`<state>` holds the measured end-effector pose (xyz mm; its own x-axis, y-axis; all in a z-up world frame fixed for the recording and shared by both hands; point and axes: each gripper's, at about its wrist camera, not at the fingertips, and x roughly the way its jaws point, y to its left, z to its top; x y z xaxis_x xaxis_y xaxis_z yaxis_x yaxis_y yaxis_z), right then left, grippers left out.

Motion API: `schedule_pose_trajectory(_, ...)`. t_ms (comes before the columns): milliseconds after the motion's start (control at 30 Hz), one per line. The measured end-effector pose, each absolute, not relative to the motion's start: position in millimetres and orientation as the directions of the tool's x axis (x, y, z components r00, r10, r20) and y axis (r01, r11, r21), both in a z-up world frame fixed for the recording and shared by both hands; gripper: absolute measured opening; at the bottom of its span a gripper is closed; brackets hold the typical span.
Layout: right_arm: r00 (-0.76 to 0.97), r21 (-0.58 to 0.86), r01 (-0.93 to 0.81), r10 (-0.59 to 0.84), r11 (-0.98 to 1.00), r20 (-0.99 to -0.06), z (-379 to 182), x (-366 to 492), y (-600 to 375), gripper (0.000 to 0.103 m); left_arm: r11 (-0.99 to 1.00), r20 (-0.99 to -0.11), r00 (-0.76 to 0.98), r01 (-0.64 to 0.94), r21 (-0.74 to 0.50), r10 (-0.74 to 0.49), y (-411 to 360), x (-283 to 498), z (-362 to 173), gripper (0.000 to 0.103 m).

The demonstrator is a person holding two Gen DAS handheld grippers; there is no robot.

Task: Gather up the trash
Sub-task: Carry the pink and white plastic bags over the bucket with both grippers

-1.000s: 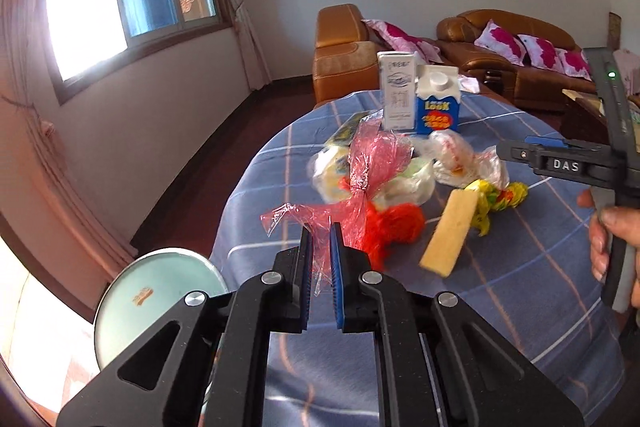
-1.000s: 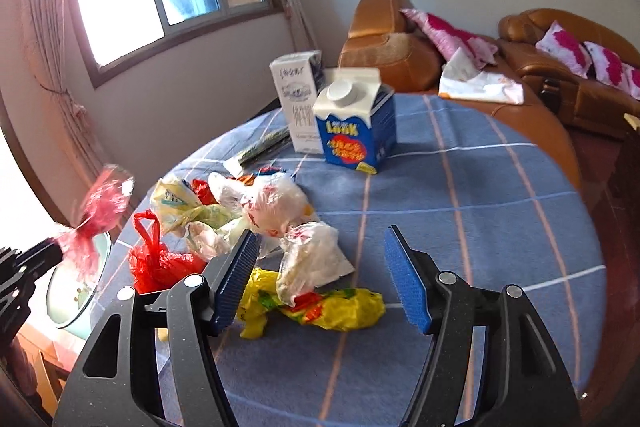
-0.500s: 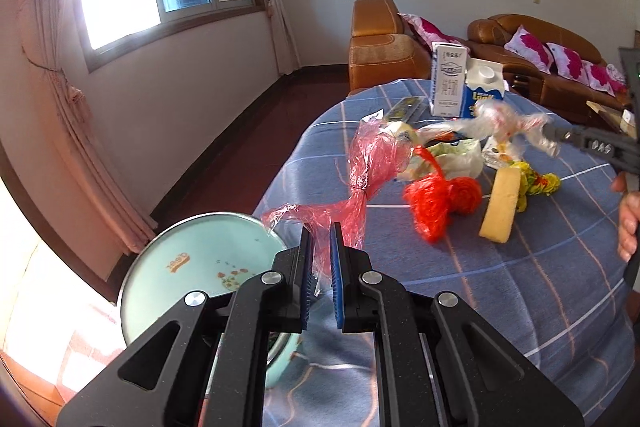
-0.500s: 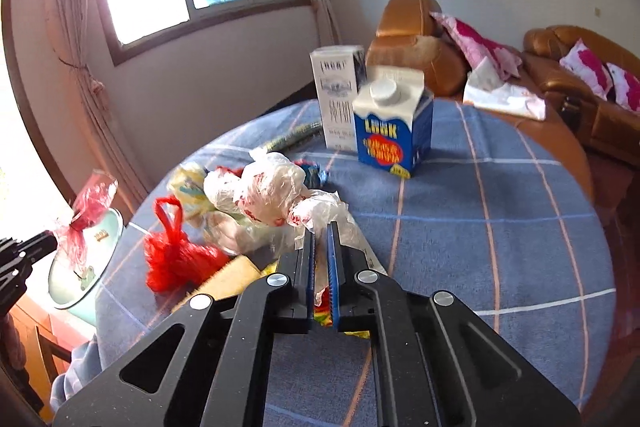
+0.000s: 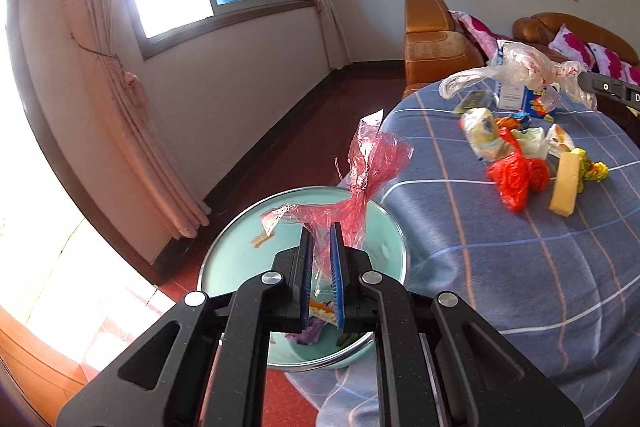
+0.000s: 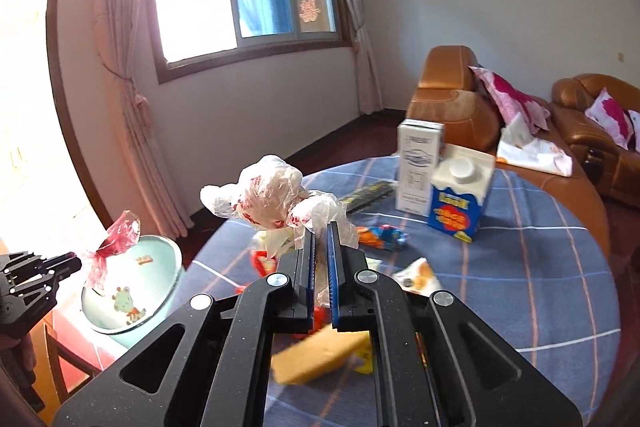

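My left gripper (image 5: 320, 239) is shut on a pink cellophane wrapper (image 5: 368, 171) and holds it over a pale green basin (image 5: 240, 259) beside the table; the wrapper also shows in the right wrist view (image 6: 112, 243). My right gripper (image 6: 320, 239) is shut on a crumpled white-and-red plastic bag (image 6: 272, 195), lifted above the blue checked tablecloth (image 6: 540, 287); the bag also shows in the left wrist view (image 5: 520, 67). A red bag (image 5: 516, 179), a yellow block (image 5: 564, 187) and other wrappers lie on the table.
Two cartons stand at the table's far side: a white one (image 6: 418, 167) and a blue one (image 6: 460, 199). The basin holds some scraps. Brown sofas (image 6: 452, 107) with pink cushions stand behind. A window and curtains (image 5: 132, 107) are on the left.
My left gripper carried the pink wrapper off the table and over the basin. My right gripper shut on the white-and-red bag and lifted it off the table.
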<state>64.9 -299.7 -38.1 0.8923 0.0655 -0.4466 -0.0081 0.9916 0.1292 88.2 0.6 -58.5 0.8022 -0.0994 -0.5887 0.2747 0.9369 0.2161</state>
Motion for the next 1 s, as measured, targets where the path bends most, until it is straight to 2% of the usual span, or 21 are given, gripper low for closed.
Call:
schedule_pose_trajectory(500, 0.864, 0.113, -0.173, 0.205, 0.979, -0.460, -43, 97, -219, 0.006, 0.953, -0.599, 0.801, 0.178, 0.246, 0.006, 48, 96, -68, 0.008)
schedule_pose_trajectory(1000, 0.834, 0.055, -0.250, 0.244, 0.967, -0.495, -56, 118, -172, 0.006, 0.950, -0.606, 0.791, 0.114, 0.290, 0.090, 70, 108, -74, 0.008)
